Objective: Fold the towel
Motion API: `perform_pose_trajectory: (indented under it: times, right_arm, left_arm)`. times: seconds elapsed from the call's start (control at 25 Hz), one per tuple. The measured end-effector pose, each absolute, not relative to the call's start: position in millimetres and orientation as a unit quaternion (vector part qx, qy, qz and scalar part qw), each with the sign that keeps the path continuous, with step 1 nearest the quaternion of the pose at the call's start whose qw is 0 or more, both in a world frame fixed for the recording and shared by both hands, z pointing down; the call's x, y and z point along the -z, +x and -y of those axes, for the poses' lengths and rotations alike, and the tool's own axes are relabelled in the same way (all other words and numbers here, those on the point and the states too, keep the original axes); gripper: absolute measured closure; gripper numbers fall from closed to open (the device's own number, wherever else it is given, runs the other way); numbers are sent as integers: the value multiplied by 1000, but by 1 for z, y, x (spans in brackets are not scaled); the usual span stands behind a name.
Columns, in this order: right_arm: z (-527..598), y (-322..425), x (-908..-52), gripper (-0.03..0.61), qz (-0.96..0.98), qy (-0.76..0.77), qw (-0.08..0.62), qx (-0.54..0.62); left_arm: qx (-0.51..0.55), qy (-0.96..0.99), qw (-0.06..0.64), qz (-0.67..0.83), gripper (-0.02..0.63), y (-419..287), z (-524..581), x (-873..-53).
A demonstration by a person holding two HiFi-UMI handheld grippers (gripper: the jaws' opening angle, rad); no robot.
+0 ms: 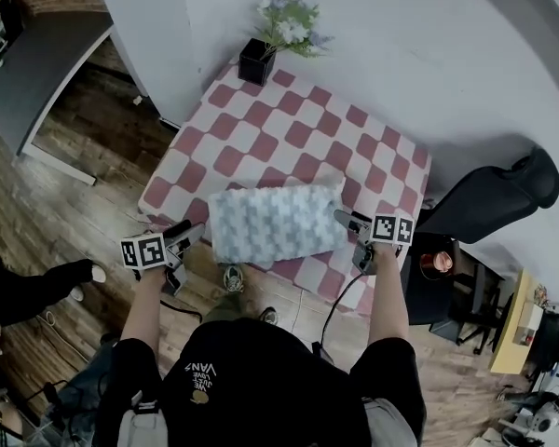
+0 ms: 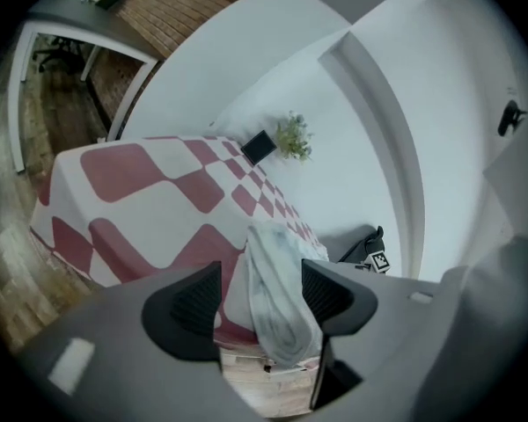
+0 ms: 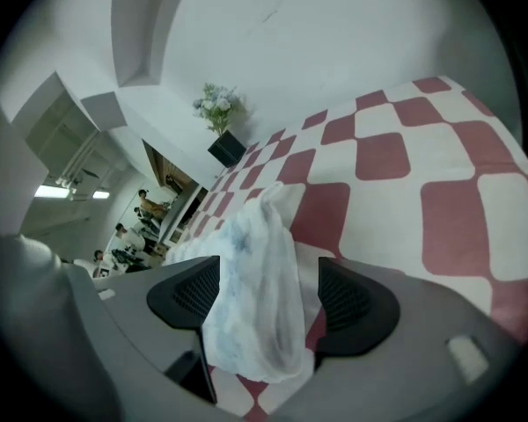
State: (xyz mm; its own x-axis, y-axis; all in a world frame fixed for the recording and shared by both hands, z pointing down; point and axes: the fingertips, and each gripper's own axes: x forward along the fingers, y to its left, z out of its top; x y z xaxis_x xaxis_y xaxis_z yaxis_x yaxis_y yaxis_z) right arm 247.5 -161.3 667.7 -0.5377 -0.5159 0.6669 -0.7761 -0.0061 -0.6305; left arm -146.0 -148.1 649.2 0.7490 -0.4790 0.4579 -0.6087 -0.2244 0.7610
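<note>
A folded white-and-grey checked towel (image 1: pixel 275 222) lies on the near part of a table under a red-and-white chequered cloth (image 1: pixel 289 128). My left gripper (image 1: pixel 191 234) is at the towel's left end and my right gripper (image 1: pixel 345 220) at its right end. In the left gripper view the jaws (image 2: pixel 262 297) stand open with the towel's folded end (image 2: pixel 282 319) between them, over the table's near edge. In the right gripper view the gripper (image 3: pixel 268 293) is open too, and the towel's end (image 3: pixel 251 271) sits loosely in the gap.
A black pot with pale flowers (image 1: pixel 261 59) stands at the table's far corner against the white wall. A black chair (image 1: pixel 494 198) is to the right of the table. A person's leg (image 1: pixel 37 287) shows on the wooden floor at left.
</note>
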Motion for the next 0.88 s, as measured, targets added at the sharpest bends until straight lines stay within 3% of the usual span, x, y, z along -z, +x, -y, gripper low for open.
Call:
perform_pose_trajectory:
  times: [0.28,0.4,0.64,0.88]
  right_arm:
    - [146,227,-695,255,691,460,211,-516]
    - [142,226,-696,422,685,452,190,-539]
    - [137,237,-674,525,695,446,119,-551]
    - [127,265,-660,532,697,462,119,-535]
  left_arm:
    - [-108,801,482,338,334,-102,121,-660]
    - [-136,798,480,339,334,-87,113,-674]
    - [-152,787,476,362,344,-74,112,-682]
    - [-155,792,483,339,468,-44,113,-680]
